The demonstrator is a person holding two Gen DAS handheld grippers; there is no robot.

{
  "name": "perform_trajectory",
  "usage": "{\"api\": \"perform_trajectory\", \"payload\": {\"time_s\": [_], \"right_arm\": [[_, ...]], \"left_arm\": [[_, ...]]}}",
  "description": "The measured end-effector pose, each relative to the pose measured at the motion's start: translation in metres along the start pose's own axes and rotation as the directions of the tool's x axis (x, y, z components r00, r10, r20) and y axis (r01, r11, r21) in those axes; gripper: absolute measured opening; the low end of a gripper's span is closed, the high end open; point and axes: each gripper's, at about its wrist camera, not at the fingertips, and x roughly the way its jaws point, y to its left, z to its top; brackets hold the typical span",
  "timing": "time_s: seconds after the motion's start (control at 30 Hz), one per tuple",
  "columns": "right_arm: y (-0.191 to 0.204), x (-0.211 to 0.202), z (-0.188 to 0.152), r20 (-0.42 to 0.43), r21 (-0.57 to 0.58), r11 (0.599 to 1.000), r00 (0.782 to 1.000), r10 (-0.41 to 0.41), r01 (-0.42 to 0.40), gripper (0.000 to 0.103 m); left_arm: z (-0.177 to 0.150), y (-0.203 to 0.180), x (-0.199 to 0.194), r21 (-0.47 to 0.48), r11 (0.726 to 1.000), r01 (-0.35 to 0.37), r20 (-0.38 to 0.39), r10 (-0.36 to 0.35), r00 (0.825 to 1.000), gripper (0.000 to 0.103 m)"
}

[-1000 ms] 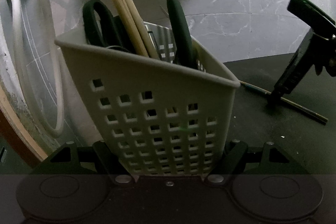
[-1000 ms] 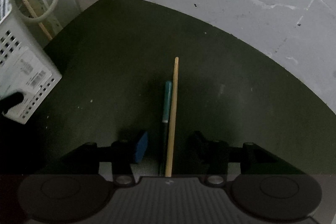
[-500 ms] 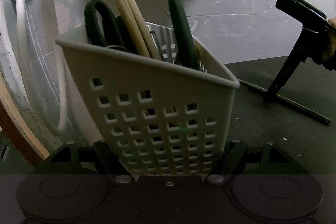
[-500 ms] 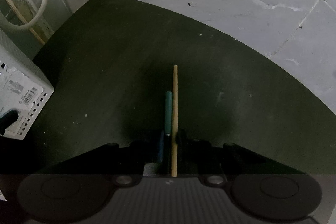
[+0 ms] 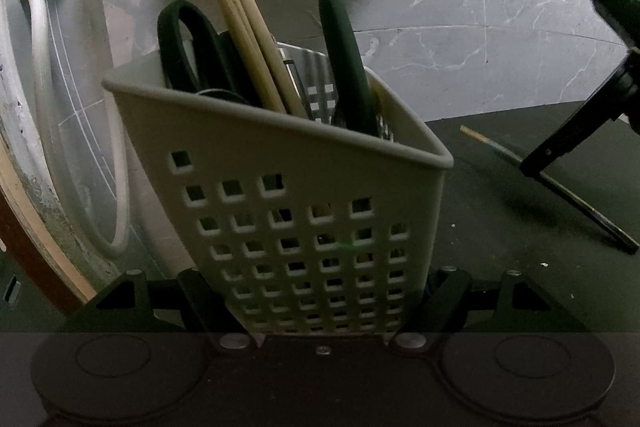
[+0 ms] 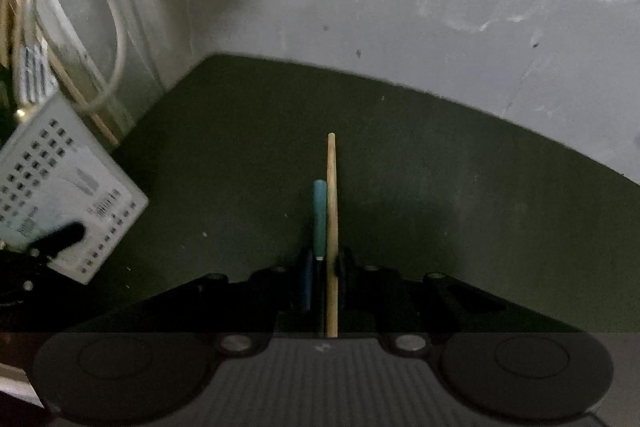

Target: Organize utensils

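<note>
The left gripper (image 5: 324, 291) clamps the white utensil basket (image 5: 304, 219) w/ scissors (image 5: 188, 43) and chopsticks (image 5: 240, 27) inside. The right gripper (image 6: 323, 267), its jaws just closed, pinches a wooden chopstick (image 6: 331, 195) and a teal-tipped stick (image 6: 319, 215), both pointing to 12 o'clock above the dark mat (image 6: 440, 187); the basket is at 9 o'clock.

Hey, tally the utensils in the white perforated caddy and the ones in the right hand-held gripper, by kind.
Wooden chopsticks in caddy: 3
Black-handled scissors: 1
Dark green-handled utensil: 1
Wooden chopstick in right hand-held gripper: 1
Teal-tipped stick there: 1
Total: 7
</note>
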Motion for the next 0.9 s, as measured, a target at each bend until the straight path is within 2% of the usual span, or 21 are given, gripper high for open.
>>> {"api": "perform_trajectory", "payload": {"time_s": [0.1, 0.23, 0.4, 0.53, 0.57, 0.67, 0.8, 0.9], "right_arm": [[-0.002, -0.014, -0.009, 0.08, 0.033, 0.999, 0.997, 0.015, -0.018, 0.014], [-0.001, -0.035, -0.016, 0.199, 0.061, 0.997, 0.98, 0.024, -0.037, 0.014], [0.005, -0.061, -0.027, 0.361, 0.086, 0.994, 0.932, 0.03, -0.066, 0.014], [0.009, -0.071, -0.033, 0.448, 0.105, 0.991, 0.893, 0.029, -0.084, 0.013], [0.01, -0.072, -0.033, 0.465, 0.108, 0.99, 0.885, 0.027, -0.088, 0.0], [0.011, -0.073, -0.029, 0.498, 0.122, 0.987, 0.867, 0.031, -0.106, 0.0], [0.018, -0.067, -0.024, 0.485, 0.111, 0.989, 0.874, 0.027, -0.093, 0.0], [0.02, -0.06, -0.022, 0.428, 0.1, 0.992, 0.903, 0.027, -0.077, 0.001]], "left_arm": [[0.0, 0.0, 0.0, 0.0, 1.0, 0.0, 0.001, 0.0, 1.0, 0.08], [0.0, 0.0, 0.0, 0.005, 1.0, 0.006, 0.004, -0.006, 1.0, 0.08], [0.0, 0.002, 0.001, 0.007, 1.0, 0.009, 0.004, -0.009, 1.0, 0.08], [0.0, 0.003, 0.002, 0.01, 1.0, 0.012, 0.004, -0.012, 1.0, 0.08], [0.0, 0.003, 0.001, 0.01, 1.0, 0.012, 0.005, -0.012, 1.0, 0.08], [0.0, 0.003, 0.002, 0.013, 1.0, 0.013, 0.007, -0.013, 1.0, 0.08], [-0.002, 0.002, 0.001, 0.014, 1.0, 0.014, 0.008, -0.015, 1.0, 0.08], [-0.003, 0.002, 0.0, 0.014, 1.0, 0.013, 0.009, -0.013, 1.0, 0.08]]}}
